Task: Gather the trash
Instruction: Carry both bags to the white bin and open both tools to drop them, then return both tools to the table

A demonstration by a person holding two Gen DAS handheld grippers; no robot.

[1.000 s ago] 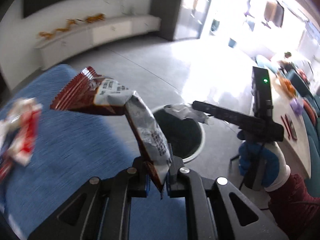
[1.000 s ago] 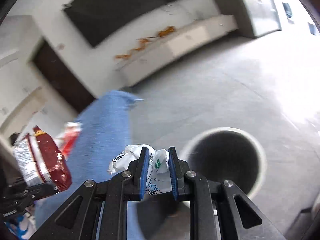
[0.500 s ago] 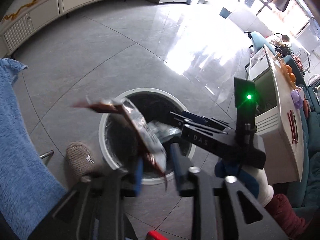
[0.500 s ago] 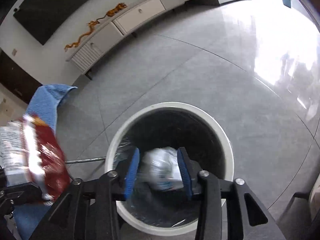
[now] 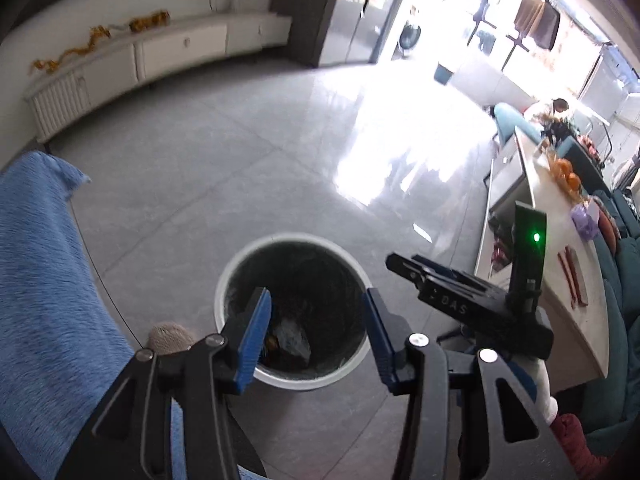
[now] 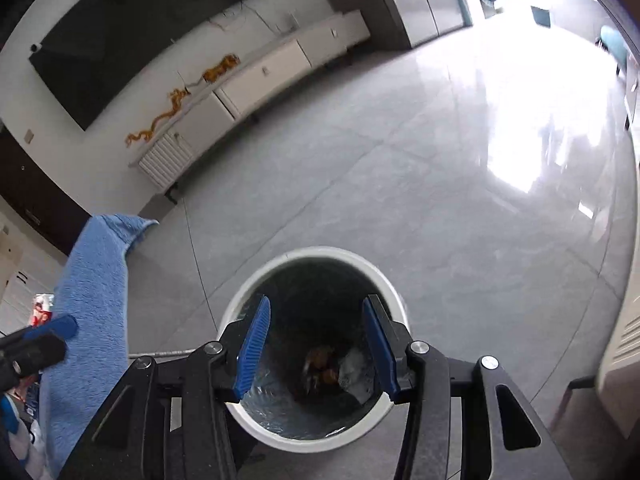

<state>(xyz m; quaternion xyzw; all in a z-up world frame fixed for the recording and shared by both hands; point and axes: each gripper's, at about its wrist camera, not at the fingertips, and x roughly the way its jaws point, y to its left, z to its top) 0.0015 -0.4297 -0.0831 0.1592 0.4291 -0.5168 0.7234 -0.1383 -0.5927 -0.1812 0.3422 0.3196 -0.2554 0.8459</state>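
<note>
Tongs, left (image 5: 316, 332) and right (image 6: 316, 344), gaped empty; we held both over the bin (image 6: 394, 300) so wrappers (image 6: 320, 364) landed inside

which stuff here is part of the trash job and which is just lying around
Part of the job:
- white bin, on the floor
- wrappers lying inside it
- left tool, open and empty
- right tool, open and empty
- more packaging past the blue cloth, probably trash

Just lying about:
- blue cloth
- white cabinet with orange decoration
- counter with oranges
</note>
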